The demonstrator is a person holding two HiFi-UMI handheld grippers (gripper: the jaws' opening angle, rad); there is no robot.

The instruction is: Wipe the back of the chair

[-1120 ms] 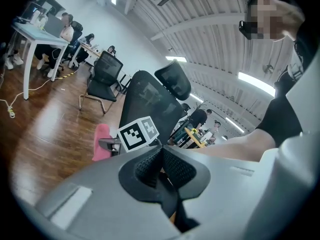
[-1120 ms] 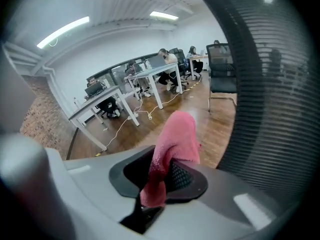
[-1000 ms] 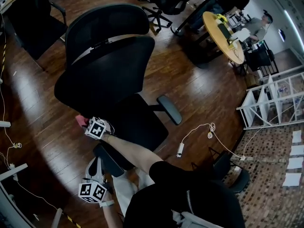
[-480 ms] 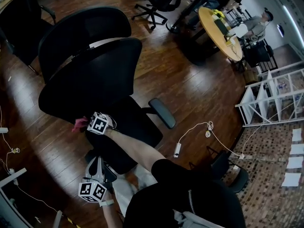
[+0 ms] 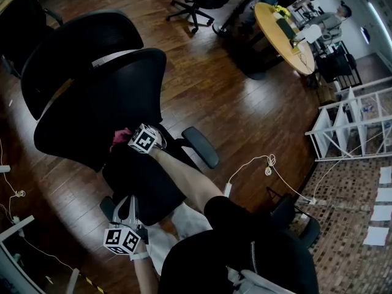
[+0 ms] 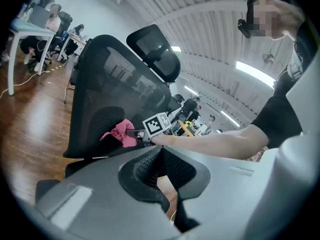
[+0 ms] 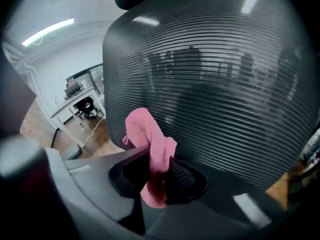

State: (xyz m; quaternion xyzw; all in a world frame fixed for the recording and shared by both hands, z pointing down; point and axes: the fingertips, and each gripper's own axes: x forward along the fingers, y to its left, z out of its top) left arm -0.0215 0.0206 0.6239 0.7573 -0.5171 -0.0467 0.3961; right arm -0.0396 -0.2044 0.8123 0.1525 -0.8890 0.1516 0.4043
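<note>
A black mesh office chair stands on the wood floor, its back [image 5: 98,103] facing me below the headrest [image 5: 79,48]. My right gripper [image 5: 130,138] is shut on a pink cloth [image 5: 120,137] and presses it against the lower part of the back. In the right gripper view the cloth [image 7: 147,134] hangs from the right gripper [image 7: 160,159] right at the mesh [image 7: 215,84]. The left gripper view looks up at the chair back [image 6: 110,94] with the cloth [image 6: 120,132] on it. My left gripper [image 5: 128,208] hangs low by the seat, shut and holding nothing [image 6: 161,156].
The chair's armrest [image 5: 201,146] sticks out to the right. A second black chair [image 5: 24,23] stands at the upper left. A round wooden table [image 5: 282,23] with people is at the upper right, with a white shelf [image 5: 349,127] below it. Cables and a power strip [image 5: 231,192] lie on the floor.
My right gripper has carried the pink cloth from the back's lower left edge up and right toward its lower middle. The left gripper has hardly moved.
</note>
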